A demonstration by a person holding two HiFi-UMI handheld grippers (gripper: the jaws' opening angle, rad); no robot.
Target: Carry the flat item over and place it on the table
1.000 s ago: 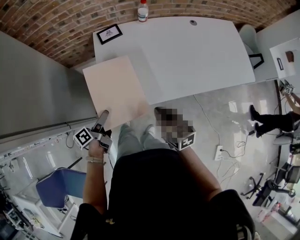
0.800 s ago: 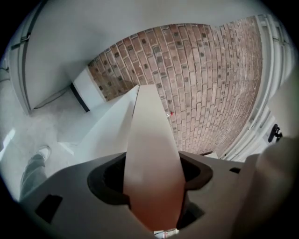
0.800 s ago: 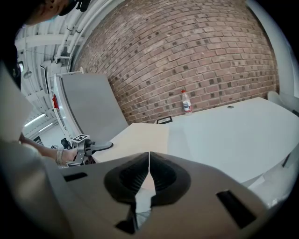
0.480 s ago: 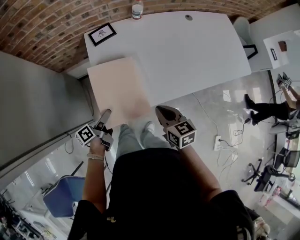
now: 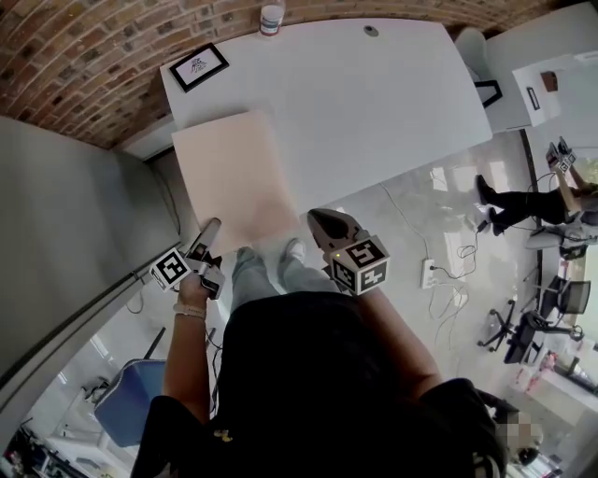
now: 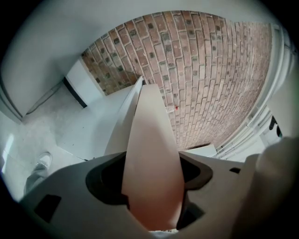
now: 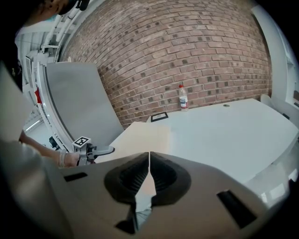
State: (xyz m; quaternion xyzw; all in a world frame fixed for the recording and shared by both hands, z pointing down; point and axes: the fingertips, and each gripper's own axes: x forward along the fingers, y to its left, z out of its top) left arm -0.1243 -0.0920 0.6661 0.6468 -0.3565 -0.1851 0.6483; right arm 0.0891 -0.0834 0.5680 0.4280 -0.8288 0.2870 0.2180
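While left gripper [image 5: 207,233] grips it, board [image 5: 234,177] face-up, long axis toward table [image 5: 374,103]

We are looking down on a white table [image 5: 374,103], a clear bottle [image 5: 272,16] standing at its far edge, a black-framed card [image 5: 197,66] lying near its far-left corner.

Left gripper [image 6: 152,179] had its jaws closed on the near end of a pale beige board [image 6: 150,126], which ran up toward a red brick wall [image 6: 205,70], with a white table [image 6: 93,133] at left and a shoe [image 6: 41,163] lower left.
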